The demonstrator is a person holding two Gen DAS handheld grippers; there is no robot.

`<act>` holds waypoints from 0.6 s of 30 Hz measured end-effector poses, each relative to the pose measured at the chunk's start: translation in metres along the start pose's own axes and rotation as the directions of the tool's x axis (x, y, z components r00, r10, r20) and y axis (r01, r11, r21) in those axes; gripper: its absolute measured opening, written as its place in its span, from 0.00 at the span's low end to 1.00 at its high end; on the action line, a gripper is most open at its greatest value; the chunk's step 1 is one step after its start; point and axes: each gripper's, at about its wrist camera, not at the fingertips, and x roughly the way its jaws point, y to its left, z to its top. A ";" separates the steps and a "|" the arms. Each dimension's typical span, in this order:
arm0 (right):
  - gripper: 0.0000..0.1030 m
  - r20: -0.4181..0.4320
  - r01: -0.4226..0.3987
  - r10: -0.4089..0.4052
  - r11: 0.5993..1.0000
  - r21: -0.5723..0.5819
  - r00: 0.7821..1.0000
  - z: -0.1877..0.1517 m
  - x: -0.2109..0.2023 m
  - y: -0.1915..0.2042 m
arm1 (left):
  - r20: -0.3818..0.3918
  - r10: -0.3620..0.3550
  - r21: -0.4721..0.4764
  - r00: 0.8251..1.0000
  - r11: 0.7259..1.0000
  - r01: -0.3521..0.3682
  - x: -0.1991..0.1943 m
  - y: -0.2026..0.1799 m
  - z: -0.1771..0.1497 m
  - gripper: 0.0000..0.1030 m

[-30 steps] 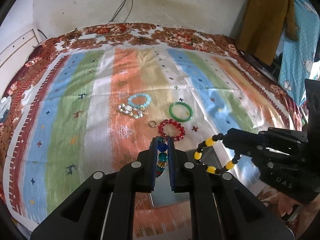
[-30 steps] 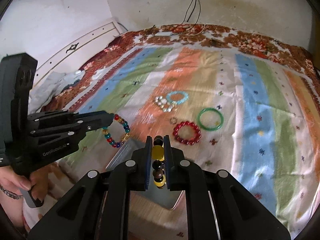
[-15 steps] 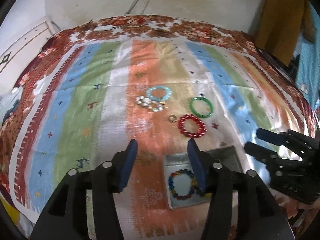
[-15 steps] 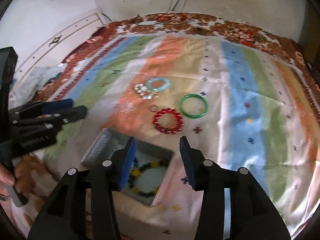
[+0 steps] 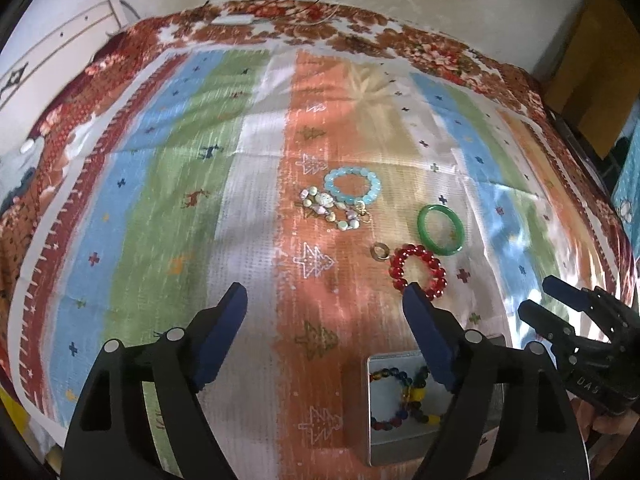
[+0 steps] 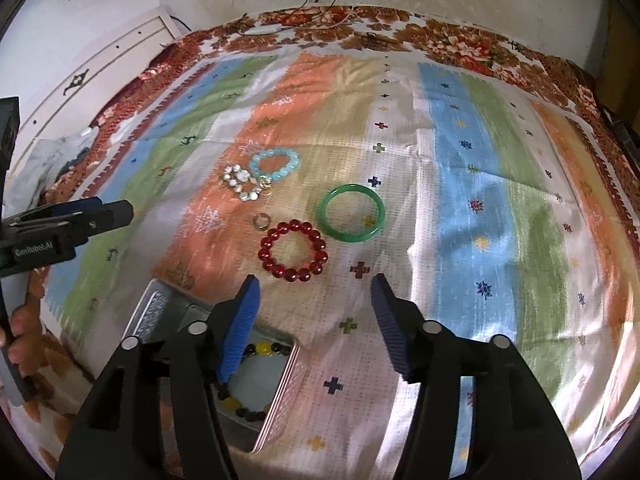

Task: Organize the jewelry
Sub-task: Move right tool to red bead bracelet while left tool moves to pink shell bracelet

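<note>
Jewelry is lying loose on a striped bedspread [image 5: 168, 208], part of it already sitting in a metal tin [image 5: 400, 444]. Left gripper [image 5: 324, 312] is hovering over the cloth with jaws spread wide, gripping nothing; blue pads [image 5: 224, 336] are showing on both fingers. Right gripper [image 6: 316, 300] is likewise gaping wide and empty, hanging above the tin's far edge.

In the left wrist view the tin is sitting at 5 o'clock, partly behind the right-hand finger, holding a multicolored bead bracelet [image 5: 388, 400] and a black-and-yellow bead bracelet [image 5: 420, 392], the two overlapping. In the right wrist view the tin [image 6: 284, 376] is sitting at 7 o'clock, black-and-yellow beads [image 6: 264, 348] showing inside, its lid [image 6: 154, 308] standing open on the far left side.

Still out on the cloth, right wrist view: red bead bracelet [image 6: 294, 250] just past the tin toward 12 o'clock, green bangle [image 6: 352, 213] just beside it at 1 o'clock, small metal ring [image 6: 261, 221] near the red beads at 10 o'clock. Further toward 11 o'clock, light-blue bead bracelet [image 6: 275, 165] is touching a pale shell-like bracelet [image 6: 240, 182] with a gold clasp.

Left gripper is also appearing at 9 o'clock in the right wrist view, hand partly visible below it.
</note>
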 end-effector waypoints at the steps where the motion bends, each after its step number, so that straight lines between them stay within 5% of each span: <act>1: 0.60 -0.006 0.007 -0.007 1.000 0.003 1.000 0.002 0.003 -0.001 | -0.007 -0.004 -0.007 1.000 1.000 0.004 0.002 0.002 0.002 0.78; 18: 0.64 -0.092 0.008 -0.003 0.998 0.057 0.996 0.026 0.044 -0.017 | -0.099 -0.001 -0.044 0.995 0.999 -0.004 0.057 0.013 0.039 0.79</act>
